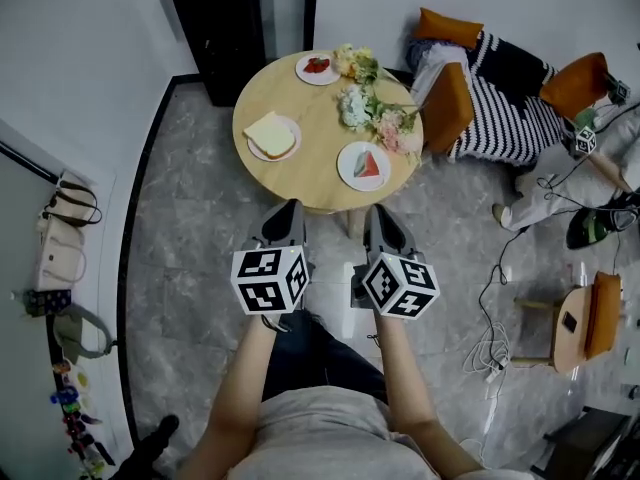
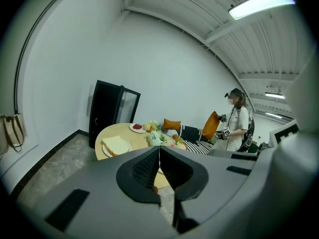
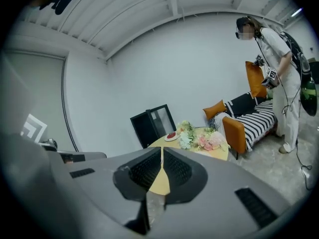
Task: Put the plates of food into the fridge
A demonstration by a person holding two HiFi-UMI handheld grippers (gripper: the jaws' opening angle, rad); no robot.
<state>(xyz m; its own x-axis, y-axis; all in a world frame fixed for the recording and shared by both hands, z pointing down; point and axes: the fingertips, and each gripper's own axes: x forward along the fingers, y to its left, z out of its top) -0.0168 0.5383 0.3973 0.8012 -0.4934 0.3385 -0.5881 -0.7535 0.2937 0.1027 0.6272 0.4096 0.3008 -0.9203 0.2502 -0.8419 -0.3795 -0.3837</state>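
Observation:
A round wooden table (image 1: 310, 173) carries three plates: toast (image 1: 271, 135), a watermelon slice (image 1: 364, 165) and red food (image 1: 317, 66). The black fridge (image 1: 238, 23) stands just behind it against the wall. Both grippers hover side by side over the floor short of the table's near edge. My left gripper (image 1: 291, 210) and right gripper (image 1: 377, 214) are shut with nothing held. In the left gripper view the jaws (image 2: 159, 149) meet in front of the toast plate (image 2: 115, 146). Past the right gripper's (image 3: 162, 152) shut jaws I see the red-food plate (image 3: 172, 136) and the fridge (image 3: 151, 124).
A bunch of flowers (image 1: 372, 108) lies on the table's right half. An orange chair (image 1: 446, 106) and a striped sofa (image 1: 505, 93) stand to its right. Another person (image 3: 275, 68) stands by the sofa. Cables (image 1: 492, 343) and a stool (image 1: 580, 318) lie at right, bags (image 1: 62, 236) at left.

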